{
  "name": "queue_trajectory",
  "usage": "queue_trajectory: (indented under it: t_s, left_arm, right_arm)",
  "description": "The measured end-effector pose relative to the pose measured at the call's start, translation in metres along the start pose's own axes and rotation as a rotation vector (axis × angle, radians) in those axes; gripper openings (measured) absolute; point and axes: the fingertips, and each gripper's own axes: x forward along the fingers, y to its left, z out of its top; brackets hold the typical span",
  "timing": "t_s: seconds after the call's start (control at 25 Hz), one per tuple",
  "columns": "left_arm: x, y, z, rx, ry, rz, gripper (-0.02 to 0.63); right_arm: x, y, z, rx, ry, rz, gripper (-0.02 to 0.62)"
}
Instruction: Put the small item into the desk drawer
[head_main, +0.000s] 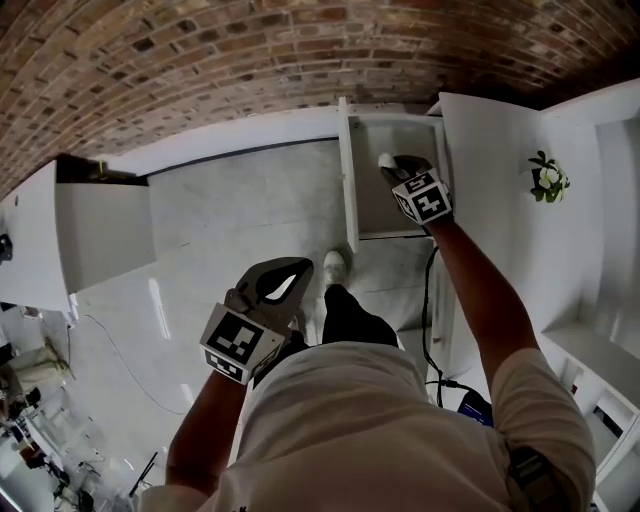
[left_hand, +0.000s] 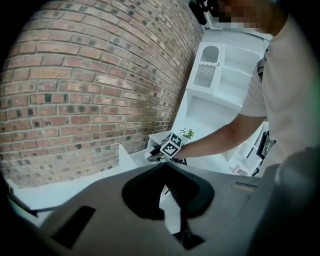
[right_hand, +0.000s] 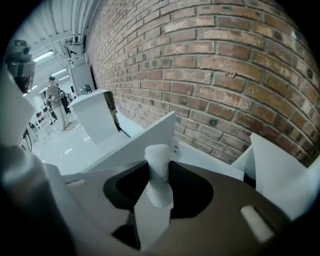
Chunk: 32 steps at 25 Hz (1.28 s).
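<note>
**Right gripper (head_main: 392, 163) holds the small item over the open desk drawer**

Right gripper jaws are clamped on the small item (head_main: 385, 159), a white, roughly cylindrical piece with a rounded top. In the right gripper view it stands nearly upright between the two pads, leaning a little, and its upper end rises past the jaw tips.

From the head view, gripper and item lie within the outline of the desk drawer (head_main: 347, 170), towards its back end near the brick wall (head_main: 250, 50). The drawer is a white box pulled out from the white desk, with a grey bottom. Inside its walls only that bottom, the gripper's tip and the item show. Whether the item has dropped below the drawer's rim or hangs just above it is hard to judge from this steep angle, and no contact with the bottom can be made out.

Left gripper (head_main: 300, 266) is well apart from the drawer, low in front of the person's body above the pale floor (head_main: 230, 200). Its jaw tips meet and nothing is between them.

On the worktop (head_main: 490, 150) to the right of the drawer stands a small potted plant (head_main: 548, 178). Another white unit (head_main: 100, 235) stands at the far left against the same wall
</note>
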Motion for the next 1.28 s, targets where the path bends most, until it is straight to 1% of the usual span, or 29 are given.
queue_trajectory:
  t_s: [0.16, 0.36, 0.6, 1.0, 1.28]
  left_arm:
    - [0.013, 0.002, 0.002, 0.003, 0.014, -0.012, 0.006]
    - [0.026, 0.014, -0.001, -0.005, 0.029, -0.008, 0.006]
    - [0.043, 0.023, -0.008, -0.023, 0.050, -0.015, 0.006]
    - [0.064, 0.033, -0.010, -0.043, 0.068, -0.025, 0.006]
    - [0.068, 0.038, -0.024, -0.078, 0.092, -0.024, 0.006]
  right_arm:
    - [0.031, -0.015, -0.017, 0.007, 0.051, -0.010, 0.143]
    - [0.069, -0.029, -0.037, 0.013, 0.114, -0.026, 0.143]
    - [0.110, -0.041, -0.058, 0.060, 0.151, -0.046, 0.143]
    - [0.149, -0.051, -0.082, 0.109, 0.213, -0.048, 0.143]
    - [0.168, -0.054, -0.085, 0.086, 0.237, -0.064, 0.147]
